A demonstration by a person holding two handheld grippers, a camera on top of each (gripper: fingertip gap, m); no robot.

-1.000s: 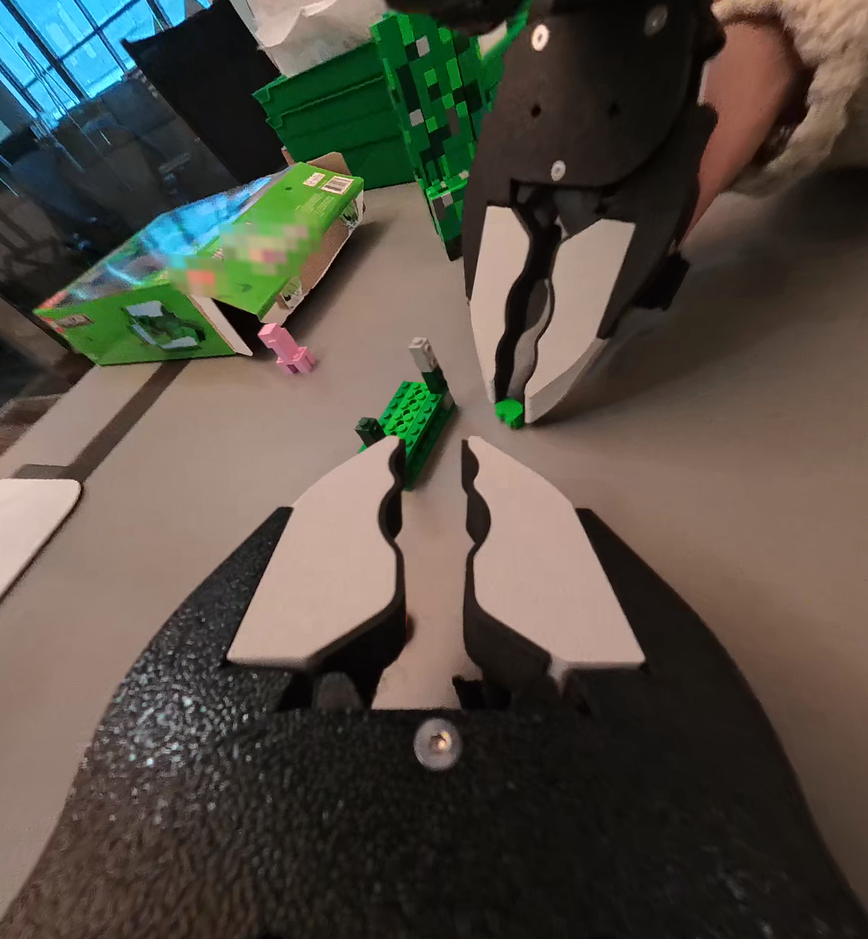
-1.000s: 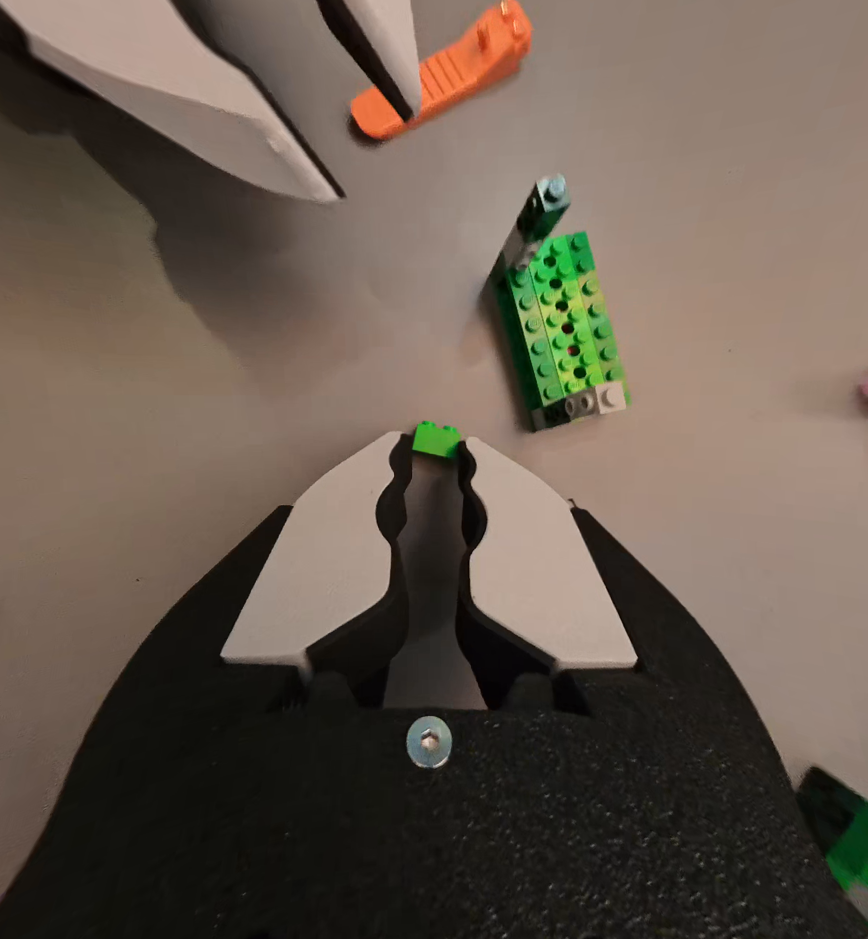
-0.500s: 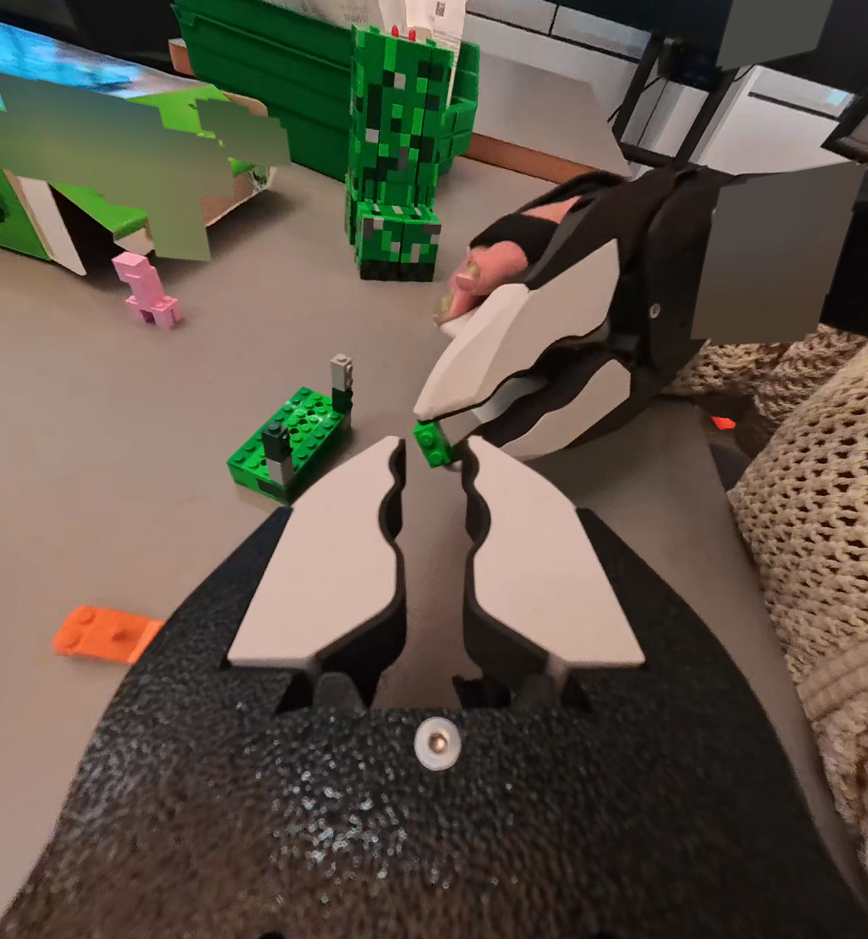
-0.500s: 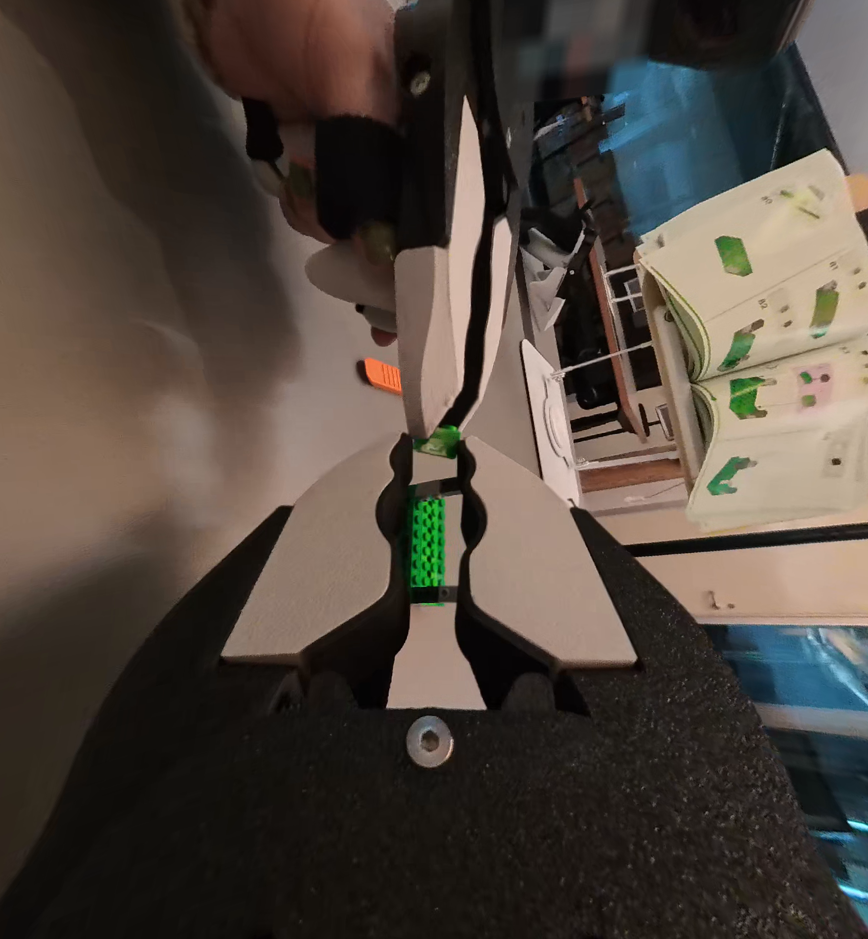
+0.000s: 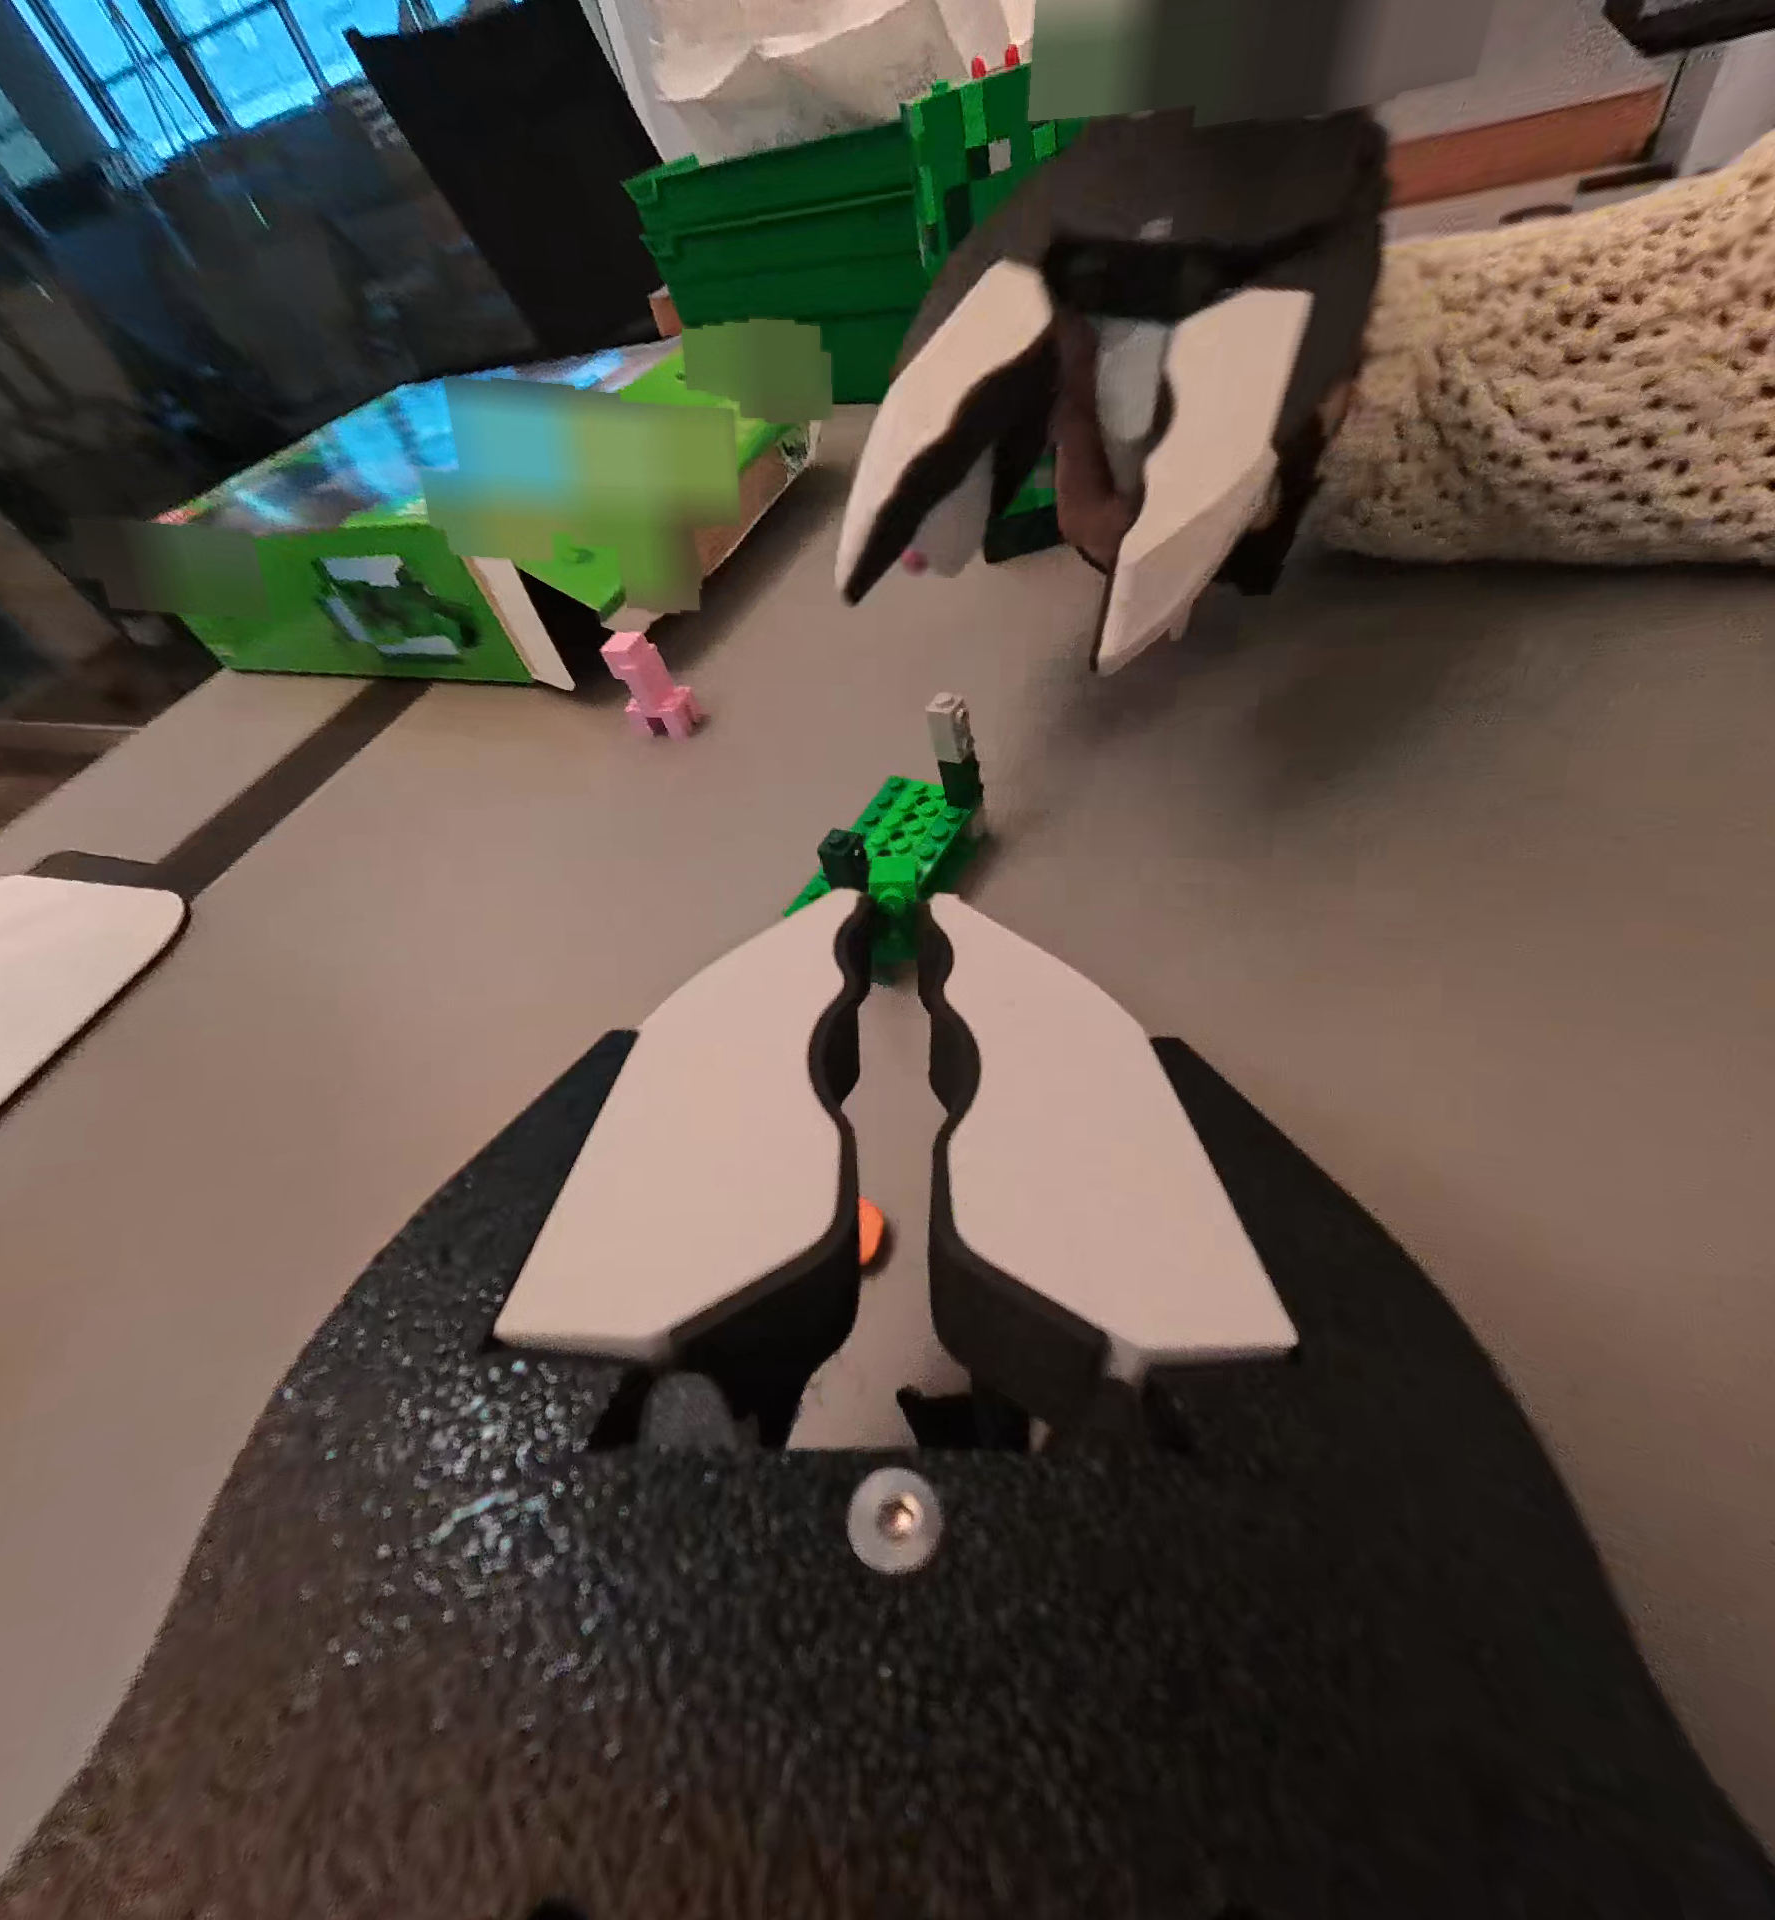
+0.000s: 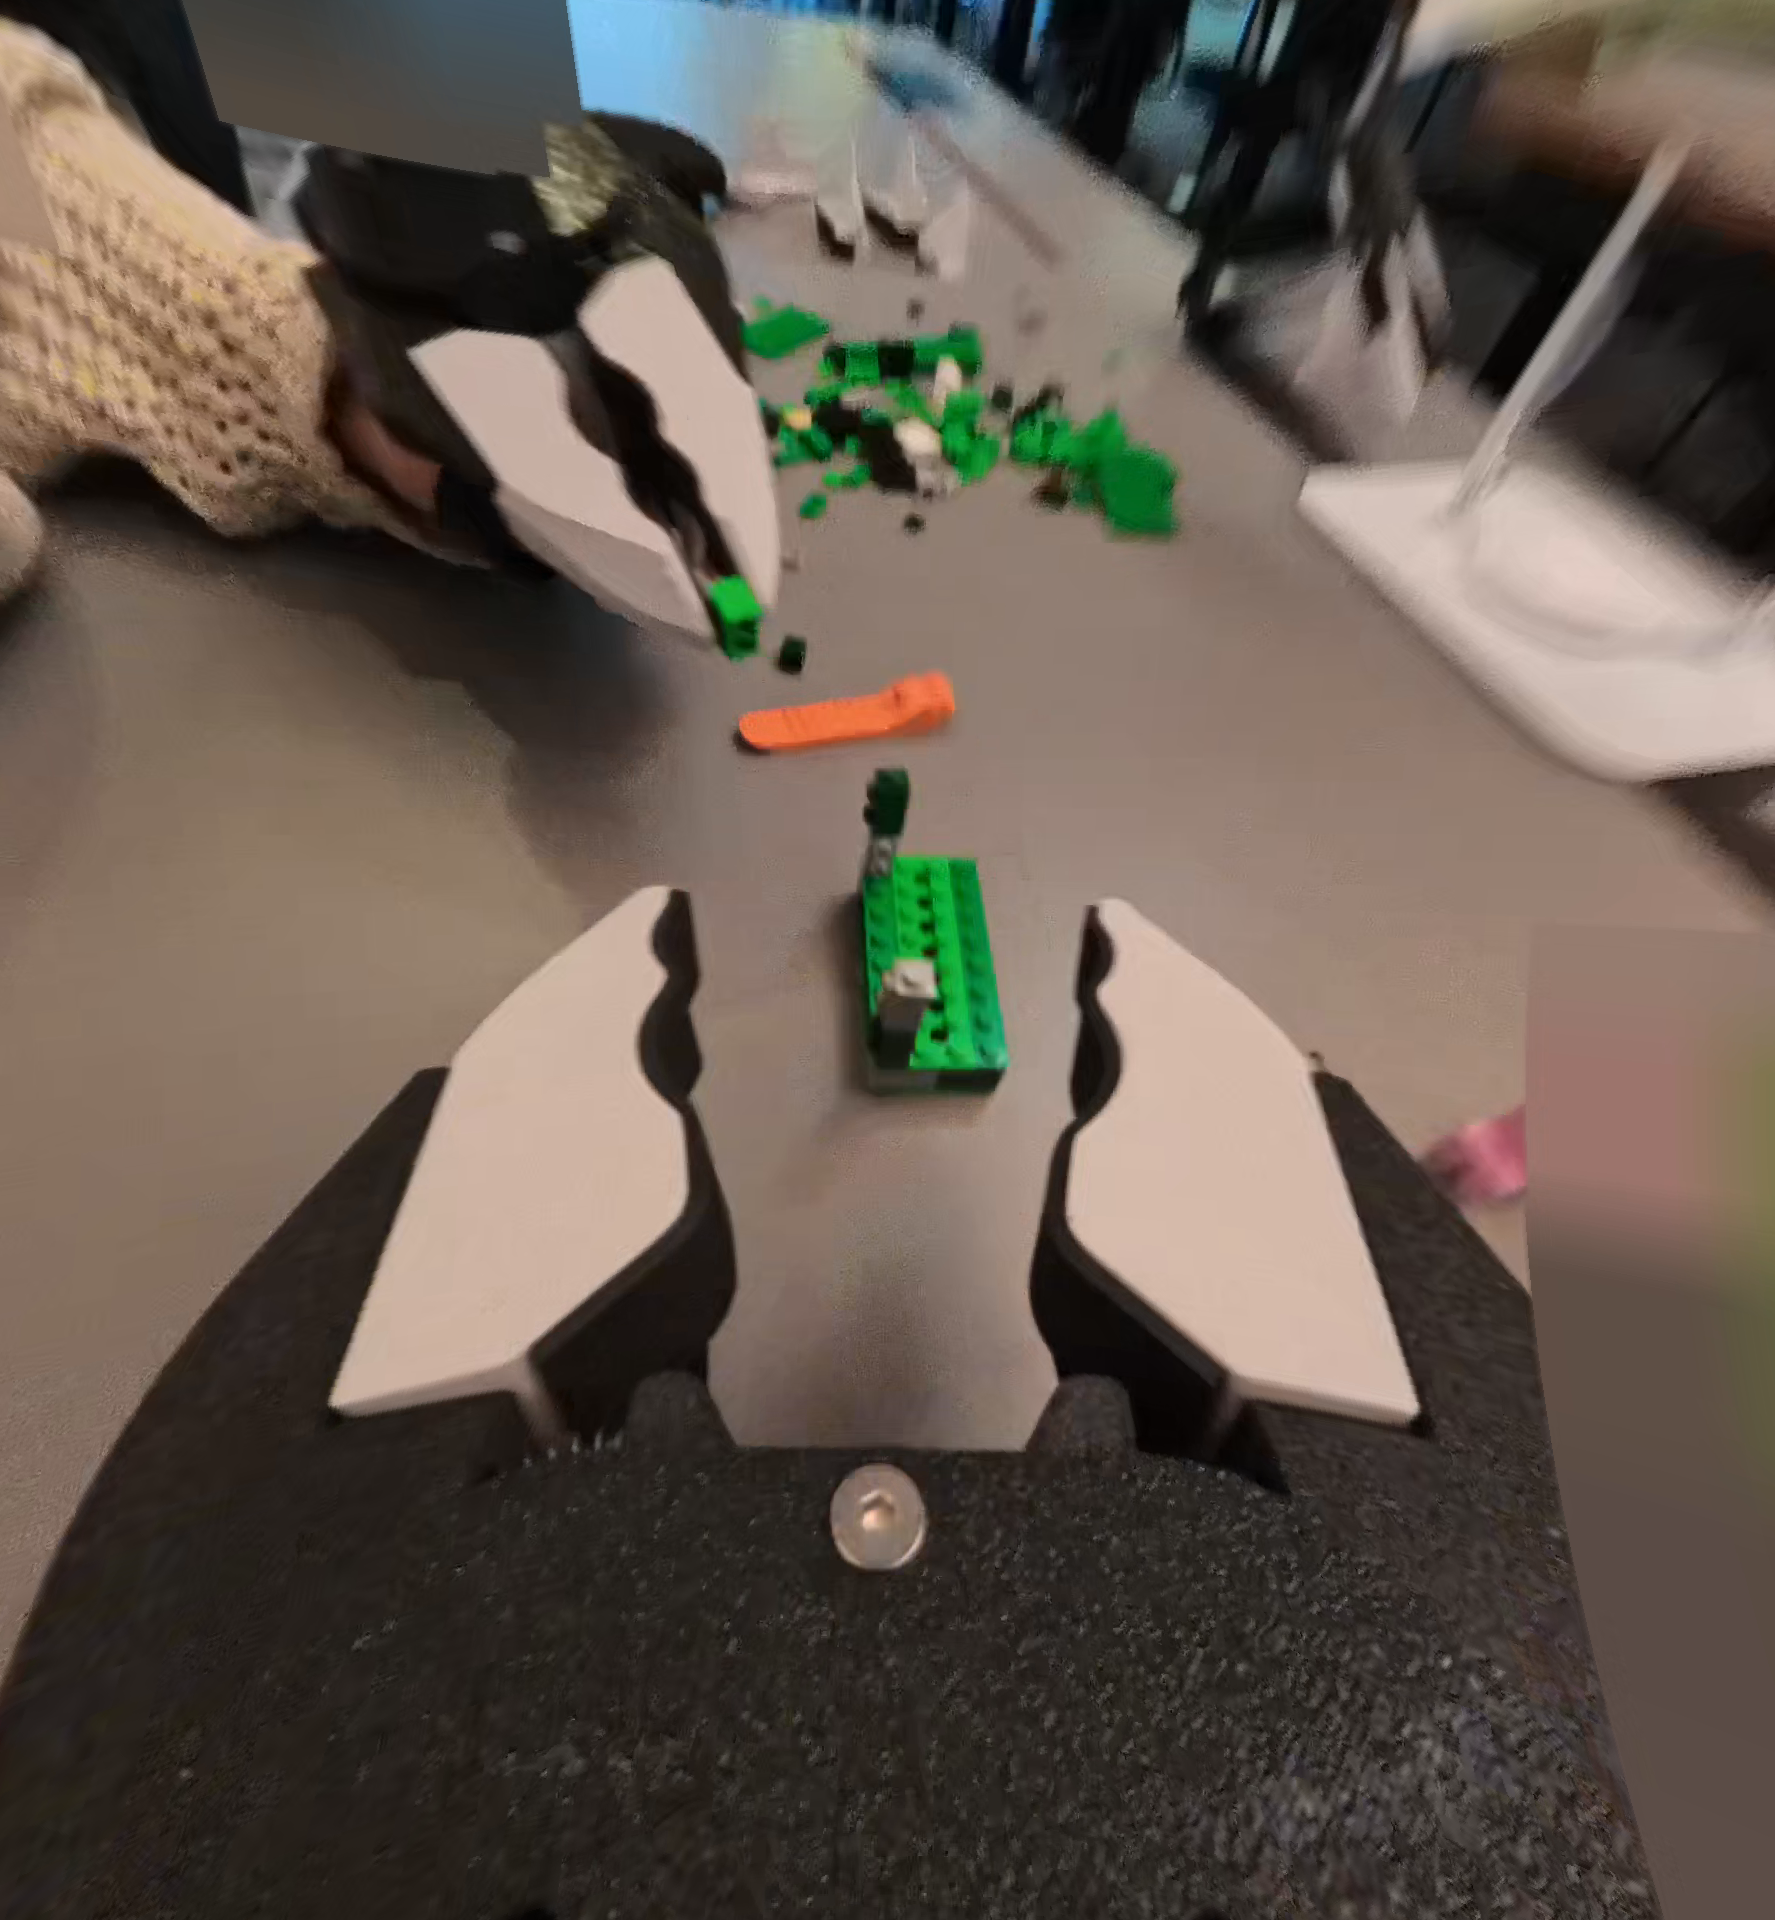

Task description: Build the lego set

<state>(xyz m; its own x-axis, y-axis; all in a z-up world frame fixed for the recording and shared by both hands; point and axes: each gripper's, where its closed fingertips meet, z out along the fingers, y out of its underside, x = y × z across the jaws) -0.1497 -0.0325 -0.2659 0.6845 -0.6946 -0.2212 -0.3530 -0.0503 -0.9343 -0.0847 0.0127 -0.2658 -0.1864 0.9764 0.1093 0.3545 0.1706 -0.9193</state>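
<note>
A small green brick [image 6: 732,613] is pinched in my left gripper [image 5: 888,909], which is shut on it; in the left wrist view the brick [image 5: 893,896] shows at the fingertips. The left gripper [image 6: 737,615] hovers low over the grey table, beyond the green plate assembly [image 6: 930,977]. The assembly [image 5: 914,831] has a grey-topped post at one end and a dark green post at the other. My right gripper [image 6: 883,914] is open and empty, its fingers either side of the assembly from above. It [image 5: 982,623] also shows in the left wrist view.
An orange brick separator [image 6: 847,712] and a tiny dark brick [image 6: 789,652] lie past the assembly. A pile of loose green bricks [image 6: 966,426] lies farther back. A pink pig figure [image 5: 654,696], the green set box [image 5: 395,551] and green bins [image 5: 779,239] stand beyond.
The right gripper passed the small green brick to the left gripper, opened and drew back. The left gripper closed on the brick and moved away with it.
</note>
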